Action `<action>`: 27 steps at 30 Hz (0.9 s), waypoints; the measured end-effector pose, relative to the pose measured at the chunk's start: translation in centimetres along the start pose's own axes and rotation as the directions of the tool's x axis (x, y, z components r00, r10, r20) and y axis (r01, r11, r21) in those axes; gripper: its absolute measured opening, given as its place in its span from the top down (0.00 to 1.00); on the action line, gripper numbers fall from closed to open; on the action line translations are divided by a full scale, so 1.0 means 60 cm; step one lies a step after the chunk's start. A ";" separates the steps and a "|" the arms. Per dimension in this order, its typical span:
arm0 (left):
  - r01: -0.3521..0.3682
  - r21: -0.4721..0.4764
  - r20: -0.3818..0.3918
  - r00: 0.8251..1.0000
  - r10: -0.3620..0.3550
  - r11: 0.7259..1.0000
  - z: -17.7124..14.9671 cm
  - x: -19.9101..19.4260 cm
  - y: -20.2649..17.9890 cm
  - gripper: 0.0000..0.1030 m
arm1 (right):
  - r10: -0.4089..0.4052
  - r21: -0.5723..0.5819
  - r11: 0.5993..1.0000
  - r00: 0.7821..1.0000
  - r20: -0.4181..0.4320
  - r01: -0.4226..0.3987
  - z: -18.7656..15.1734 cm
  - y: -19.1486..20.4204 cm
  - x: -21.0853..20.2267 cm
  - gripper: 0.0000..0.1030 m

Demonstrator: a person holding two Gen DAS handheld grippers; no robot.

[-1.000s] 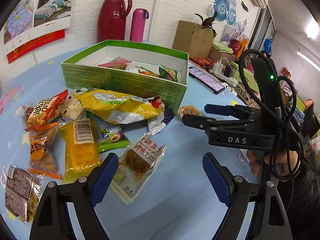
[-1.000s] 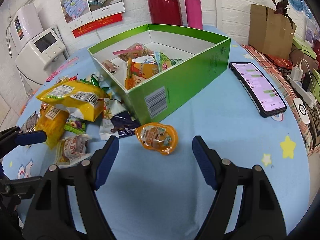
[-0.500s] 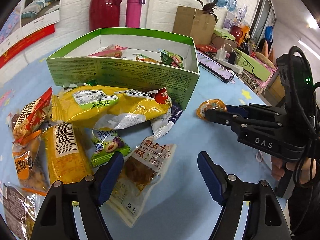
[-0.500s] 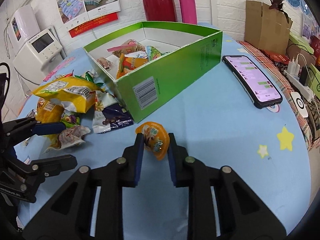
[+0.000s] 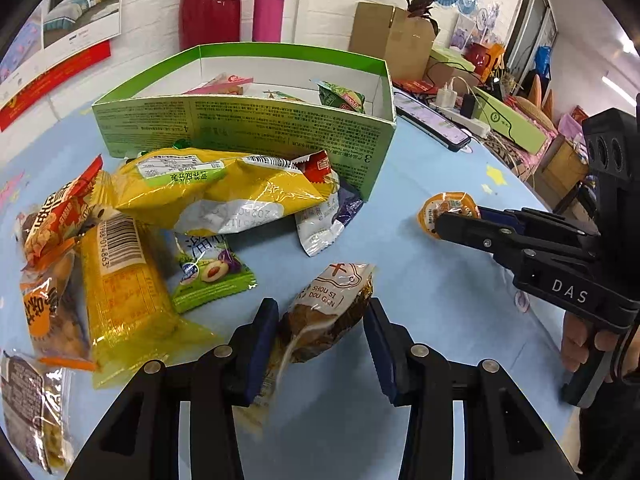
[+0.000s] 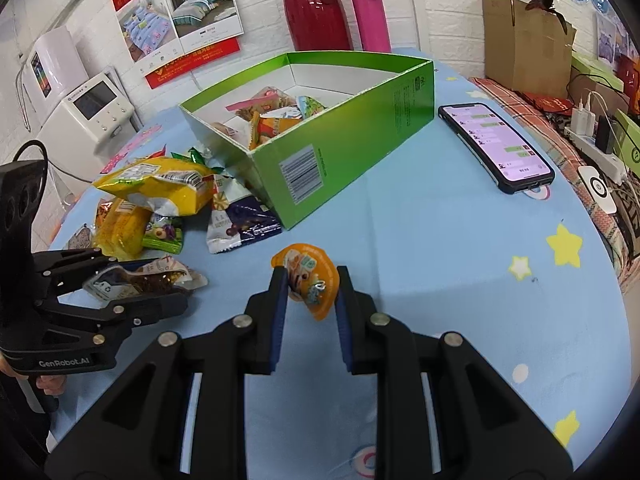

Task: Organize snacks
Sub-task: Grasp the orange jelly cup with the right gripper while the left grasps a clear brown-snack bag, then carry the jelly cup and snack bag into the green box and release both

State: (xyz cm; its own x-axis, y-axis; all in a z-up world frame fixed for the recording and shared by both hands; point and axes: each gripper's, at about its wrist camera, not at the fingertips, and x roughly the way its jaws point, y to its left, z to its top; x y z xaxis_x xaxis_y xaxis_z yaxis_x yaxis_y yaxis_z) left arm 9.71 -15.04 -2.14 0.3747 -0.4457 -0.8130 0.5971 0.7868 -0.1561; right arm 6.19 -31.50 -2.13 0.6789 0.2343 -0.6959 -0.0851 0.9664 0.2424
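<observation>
A few snacks already lie inside the green box, but most packets remain in a loose pile on the blue bench just beside it, so the sorting looks under halfway done. The left hand-held gripper is clamped on a brown tofu packet, and the right hand-held gripper grips an orange jelly cup; both snacks are held near the box, not yet in it.
</observation>
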 end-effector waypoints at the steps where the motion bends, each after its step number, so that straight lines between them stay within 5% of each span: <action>1: 0.023 -0.014 0.006 1.000 -0.023 1.000 -0.001 -0.007 0.001 0.60 | 0.006 -0.003 1.000 1.000 0.004 -0.006 0.000 0.003 -0.004 0.76; 11: 0.162 -0.087 0.107 0.982 -0.153 0.983 0.013 -0.090 0.001 0.64 | 0.049 -0.054 0.998 0.994 0.094 -0.044 0.019 0.040 -0.057 0.76; 27: 0.139 -0.131 0.245 0.964 -0.104 0.982 0.173 -0.125 0.019 0.64 | 0.027 -0.049 0.999 0.975 0.221 -0.016 0.125 0.039 -0.059 0.76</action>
State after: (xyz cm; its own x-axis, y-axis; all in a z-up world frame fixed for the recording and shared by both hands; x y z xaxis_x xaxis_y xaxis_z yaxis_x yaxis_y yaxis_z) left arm 14.96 -15.24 9.60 0.4732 -0.6158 -0.6299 0.5449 0.7665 -0.3399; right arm 9.05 -30.87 5.99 0.8208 0.2309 -0.5225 -0.1319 0.9665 0.2200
